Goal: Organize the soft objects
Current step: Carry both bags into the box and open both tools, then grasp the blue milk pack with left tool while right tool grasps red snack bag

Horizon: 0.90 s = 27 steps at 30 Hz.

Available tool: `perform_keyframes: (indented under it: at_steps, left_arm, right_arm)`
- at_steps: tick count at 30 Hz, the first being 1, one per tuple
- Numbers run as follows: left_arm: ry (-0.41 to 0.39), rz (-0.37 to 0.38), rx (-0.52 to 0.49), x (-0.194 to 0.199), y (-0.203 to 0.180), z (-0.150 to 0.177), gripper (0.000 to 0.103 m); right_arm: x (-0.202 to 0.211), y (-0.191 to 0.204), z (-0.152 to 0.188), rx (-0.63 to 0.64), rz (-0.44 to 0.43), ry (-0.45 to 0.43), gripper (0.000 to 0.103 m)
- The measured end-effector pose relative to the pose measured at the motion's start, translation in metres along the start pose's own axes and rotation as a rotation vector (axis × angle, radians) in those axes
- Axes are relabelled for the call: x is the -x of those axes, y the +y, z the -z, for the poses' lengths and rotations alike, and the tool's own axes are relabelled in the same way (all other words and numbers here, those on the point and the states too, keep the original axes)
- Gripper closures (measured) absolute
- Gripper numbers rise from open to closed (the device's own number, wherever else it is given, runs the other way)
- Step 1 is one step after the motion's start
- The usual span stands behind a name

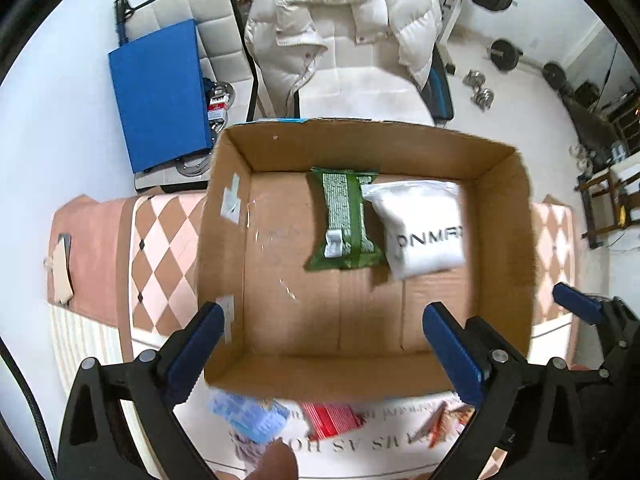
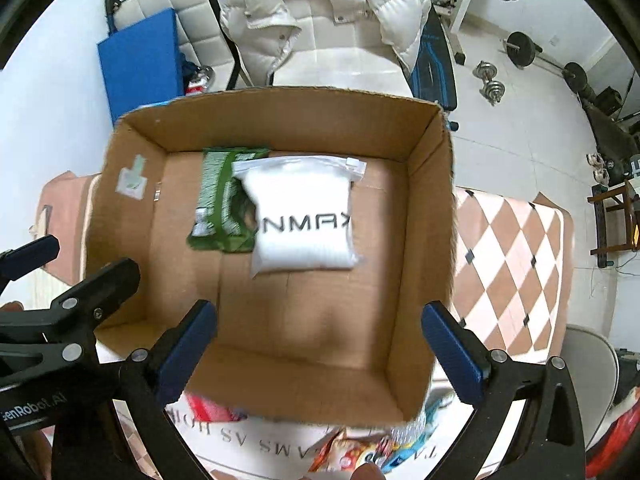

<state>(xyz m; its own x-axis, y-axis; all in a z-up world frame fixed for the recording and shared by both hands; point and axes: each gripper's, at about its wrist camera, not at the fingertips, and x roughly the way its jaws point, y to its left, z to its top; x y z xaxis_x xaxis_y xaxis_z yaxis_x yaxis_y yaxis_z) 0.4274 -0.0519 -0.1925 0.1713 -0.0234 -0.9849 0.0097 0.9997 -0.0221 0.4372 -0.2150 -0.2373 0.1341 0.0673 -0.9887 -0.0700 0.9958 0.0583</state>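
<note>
Hovering over the open brown cardboard box (image 1: 360, 320), you hold both tools spread wide with nothing between their blue pads: the left tool (image 1: 320, 344) sits above the box's near-left part, the right tool (image 2: 320, 344) above its near wall. On the box floor, toward the far side, lie the green printed soft packet (image 1: 344, 220) and, touching its right edge and partly overlapping it, the white zip-top pouch with black lettering (image 2: 304, 220). The box rests on a table covered by a pink-and-brown diamond-patterned cloth (image 2: 516, 264). Near you, past the box's near wall, lie a light blue soft pack (image 1: 252, 416) and a red packet (image 1: 332, 420) on a white printed sheet (image 1: 360, 440). Beyond the box, a white puffer jacket (image 1: 340, 28) drapes over a chair.
</note>
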Motion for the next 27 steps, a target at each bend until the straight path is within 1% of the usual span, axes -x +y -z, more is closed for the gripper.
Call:
perform_keyframes:
  at_steps: [2,4,7,9,11,12,13,14,15,17,21,22,23,26,27]
  left_arm:
    - [-0.013,0.033,0.050,0.012,0.010,0.015,0.001]
    - [-0.016,0.052,0.106,0.022,0.025,0.038,0.001]
    - [-0.004,0.027,0.184,0.019,0.053,0.082,0.001]
    - [0.057,0.011,0.250,-0.001,0.079,0.111,0.001]
    - [0.120,0.036,0.300,-0.026,0.098,0.129,0.001]
    - [0.158,0.041,0.326,-0.044,0.108,0.135,0.003]
    - [0.182,0.039,0.349,-0.058,0.115,0.138,0.011]
    - [0.200,0.042,0.364,-0.070,0.121,0.138,0.015]
    - [0.228,0.044,0.382,-0.085,0.126,0.138,0.016]
    - [0.275,0.060,0.408,-0.110,0.131,0.137,0.016]
    - [0.386,0.070,0.438,-0.159,0.136,0.135,0.016]
    - [0.402,0.068,0.437,-0.165,0.137,0.136,0.016]
    - [0.413,0.059,0.431,-0.172,0.137,0.137,0.016]
    - [0.381,0.014,0.394,-0.172,0.135,0.134,0.017]
    - [0.377,0.010,0.379,-0.172,0.135,0.134,0.020]
  right_arm:
    - [0.014,0.004,0.013,-0.003,-0.006,-0.024,0.000]
    - [0.032,0.008,0.033,-0.010,-0.017,-0.050,0.000]
    - [0.045,0.014,0.068,-0.008,-0.038,-0.078,0.000]
    - [0.039,0.025,0.098,0.012,-0.038,-0.068,0.000]
    - [0.025,0.039,0.125,0.054,-0.006,-0.050,0.000]
    - [0.014,0.047,0.138,0.070,0.013,-0.043,0.000]
    - [0.001,0.056,0.150,0.078,0.016,-0.031,0.000]
    - [-0.011,0.062,0.155,0.078,0.008,-0.013,0.000]
    - [-0.026,0.068,0.159,0.072,-0.013,0.021,0.003]
    - [-0.053,0.080,0.164,0.047,-0.049,0.071,0.011]
    - [-0.085,0.097,0.166,0.009,-0.057,0.085,0.012]
    - [-0.093,0.101,0.166,-0.003,-0.064,0.096,0.012]
    - [-0.100,0.105,0.169,-0.009,-0.070,0.108,0.012]
    - [-0.118,0.115,0.171,-0.014,-0.065,0.136,0.018]
    - [-0.123,0.117,0.172,-0.013,-0.060,0.144,0.022]
